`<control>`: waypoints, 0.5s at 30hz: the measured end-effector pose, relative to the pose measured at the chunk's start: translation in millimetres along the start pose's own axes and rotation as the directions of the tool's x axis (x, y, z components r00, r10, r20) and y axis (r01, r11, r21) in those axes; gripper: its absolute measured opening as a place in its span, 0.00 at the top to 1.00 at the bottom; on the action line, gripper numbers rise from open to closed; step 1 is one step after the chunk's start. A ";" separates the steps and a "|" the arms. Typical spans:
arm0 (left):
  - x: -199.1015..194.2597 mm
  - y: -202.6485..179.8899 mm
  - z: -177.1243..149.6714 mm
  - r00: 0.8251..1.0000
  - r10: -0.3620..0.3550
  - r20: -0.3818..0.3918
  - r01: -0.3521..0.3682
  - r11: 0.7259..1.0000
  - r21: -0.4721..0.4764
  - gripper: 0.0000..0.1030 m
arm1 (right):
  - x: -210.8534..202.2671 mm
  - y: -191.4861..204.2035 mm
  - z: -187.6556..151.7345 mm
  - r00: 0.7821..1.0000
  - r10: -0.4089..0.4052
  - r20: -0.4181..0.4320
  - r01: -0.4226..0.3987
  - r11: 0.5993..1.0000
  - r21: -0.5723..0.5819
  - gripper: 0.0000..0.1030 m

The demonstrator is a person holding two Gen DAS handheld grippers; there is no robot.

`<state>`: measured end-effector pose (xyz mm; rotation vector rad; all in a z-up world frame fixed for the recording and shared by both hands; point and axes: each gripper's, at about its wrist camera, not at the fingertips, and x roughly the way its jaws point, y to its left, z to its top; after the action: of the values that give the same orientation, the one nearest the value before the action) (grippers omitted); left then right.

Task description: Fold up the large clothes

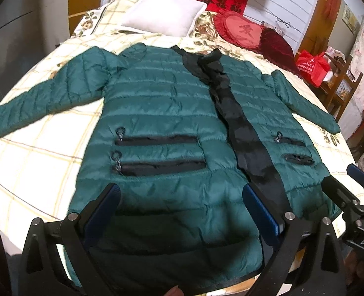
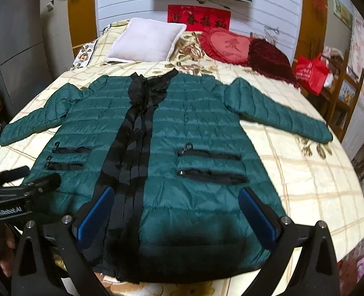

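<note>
A large dark green quilted jacket (image 1: 157,113) lies flat, front up, on the bed, both sleeves spread out, with a black strip down its middle (image 1: 241,128) and black zip pockets. It also shows in the right wrist view (image 2: 194,128). My left gripper (image 1: 182,207) is open and empty, hovering over the jacket's hem left of the black strip. My right gripper (image 2: 177,212) is open and empty over the hem right of the strip. The right gripper shows at the right edge of the left wrist view (image 1: 349,182); the left gripper shows at the left of the right wrist view (image 2: 26,177).
The bed (image 2: 305,172) has a cream checked floral cover. A white pillow (image 2: 147,39), a red heart cushion (image 2: 228,45) and a dark red cushion (image 2: 270,59) lie at its head. A red bag (image 2: 310,71) and wooden chair (image 2: 344,91) stand to the right.
</note>
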<state>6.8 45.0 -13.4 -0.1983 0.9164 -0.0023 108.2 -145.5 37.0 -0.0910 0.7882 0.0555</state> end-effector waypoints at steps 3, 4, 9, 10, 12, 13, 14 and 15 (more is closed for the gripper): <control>-2.7 2.8 8.6 1.000 0.022 0.012 -0.022 1.000 -0.001 0.29 | 5.4 -3.5 5.2 1.000 -0.006 -0.007 0.006 1.000 0.004 0.01; -2.8 3.6 10.8 1.000 0.027 0.013 -0.027 1.000 0.001 0.29 | 7.2 -5.0 6.6 1.000 -0.007 -0.007 0.007 1.000 0.006 0.01; 2.4 2.7 19.5 0.998 0.064 0.011 -0.064 0.998 0.021 0.29 | 17.3 -13.2 13.0 1.000 -0.017 -0.006 0.017 1.000 0.013 0.01; 3.9 1.5 20.5 0.998 0.069 0.011 -0.069 0.997 0.024 0.29 | 19.2 -14.5 14.0 1.000 -0.016 -0.004 0.016 1.000 0.015 0.01; 9.8 -0.5 25.7 0.997 0.079 0.008 -0.080 0.996 0.031 0.29 | 23.6 -17.3 18.3 1.000 -0.021 -0.001 0.021 1.000 0.018 0.01; 11.9 -0.8 27.4 0.996 0.084 0.007 -0.084 0.996 0.033 0.29 | 25.6 -18.4 19.6 1.000 -0.023 0.000 0.023 1.000 0.018 0.01; 14.1 -1.5 29.4 0.996 0.088 0.004 -0.088 0.996 0.035 0.29 | 28.1 -19.8 22.3 1.000 -0.025 0.001 0.025 1.000 0.018 0.01; 17.3 -2.2 32.2 0.996 0.089 0.000 -0.089 0.995 0.035 0.29 | 29.6 -20.6 24.0 1.000 -0.027 0.002 0.027 0.999 0.017 0.01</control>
<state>42.9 46.8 -7.5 -0.1251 0.9253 0.0645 147.6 -163.1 34.1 -0.0853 0.7850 0.0236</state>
